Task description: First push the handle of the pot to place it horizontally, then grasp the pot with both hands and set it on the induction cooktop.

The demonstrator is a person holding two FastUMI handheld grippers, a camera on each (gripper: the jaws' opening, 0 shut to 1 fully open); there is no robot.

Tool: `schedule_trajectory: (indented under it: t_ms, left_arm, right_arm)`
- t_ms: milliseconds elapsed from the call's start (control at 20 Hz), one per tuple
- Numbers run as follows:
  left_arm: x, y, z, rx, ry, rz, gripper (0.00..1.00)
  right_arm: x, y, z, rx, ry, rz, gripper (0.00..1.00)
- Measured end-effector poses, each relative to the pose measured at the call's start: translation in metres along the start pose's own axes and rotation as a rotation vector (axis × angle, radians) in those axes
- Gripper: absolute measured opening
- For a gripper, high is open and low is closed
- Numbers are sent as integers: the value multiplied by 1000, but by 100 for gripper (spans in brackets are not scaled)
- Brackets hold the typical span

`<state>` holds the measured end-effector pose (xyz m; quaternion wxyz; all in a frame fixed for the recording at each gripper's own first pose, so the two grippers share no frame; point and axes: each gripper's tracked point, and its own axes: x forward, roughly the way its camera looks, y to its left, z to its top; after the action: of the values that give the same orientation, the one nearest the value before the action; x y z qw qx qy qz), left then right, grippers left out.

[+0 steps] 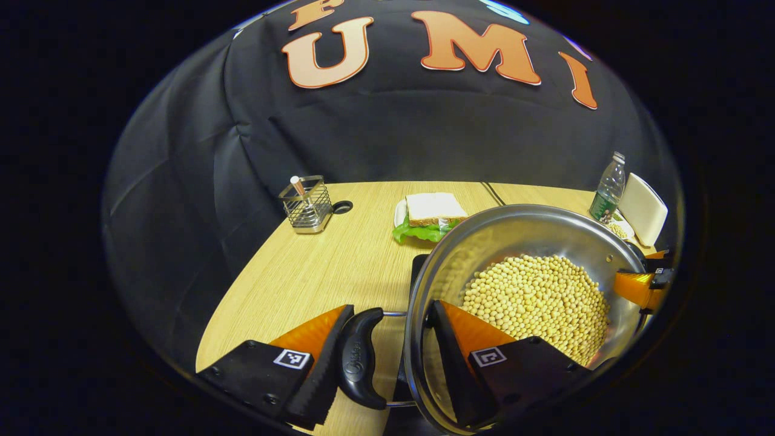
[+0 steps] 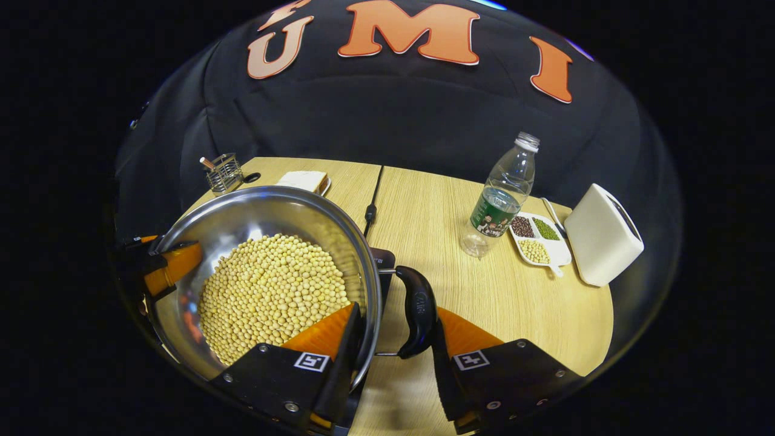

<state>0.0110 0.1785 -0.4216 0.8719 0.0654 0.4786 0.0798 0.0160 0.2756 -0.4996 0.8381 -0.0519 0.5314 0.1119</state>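
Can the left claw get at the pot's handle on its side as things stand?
Probably yes: the left claw already straddles the handle and the pot rim, one finger outside, one inside, nothing between.

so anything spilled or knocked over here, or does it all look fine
Nothing stands out. The beans all sit inside the pot, none on the table. The bottle, white box and utensil rack stand upright.

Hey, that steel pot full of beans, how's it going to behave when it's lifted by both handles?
The pot likely feels heavy: beans cover its bottom. The loose beans would probably slide if it tilts. Its handle looks smooth and curved, so the fingers might slip.
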Motion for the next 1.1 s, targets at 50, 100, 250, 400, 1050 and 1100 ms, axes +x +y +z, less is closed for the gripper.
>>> schedule_trajectory:
  t_ms: [50,100,250,400,1050,1100]
  left_arm:
    - [1,0,0,-5,1,-2,85]
    - [2,0,-2,-10,0,-4,82]
    - [2,0,-2,-16,-6,-10,82]
    - [0,0,-4,-15,-9,-19,83]
    - [-139,-18,131,30,-475,9,86]
    - [-155,-22,141,27,-507,13,86]
  right_arm:
    - [-1,0,0,-5,-2,-2,60]
    - [-1,0,0,-6,-1,-3,55]
    - [-2,0,-1,-4,-2,-5,60]
    - [-1,1,0,8,-6,11,63]
    - [-155,-46,92,21,-506,7,72]
    - [-174,-55,96,16,-550,-5,75]
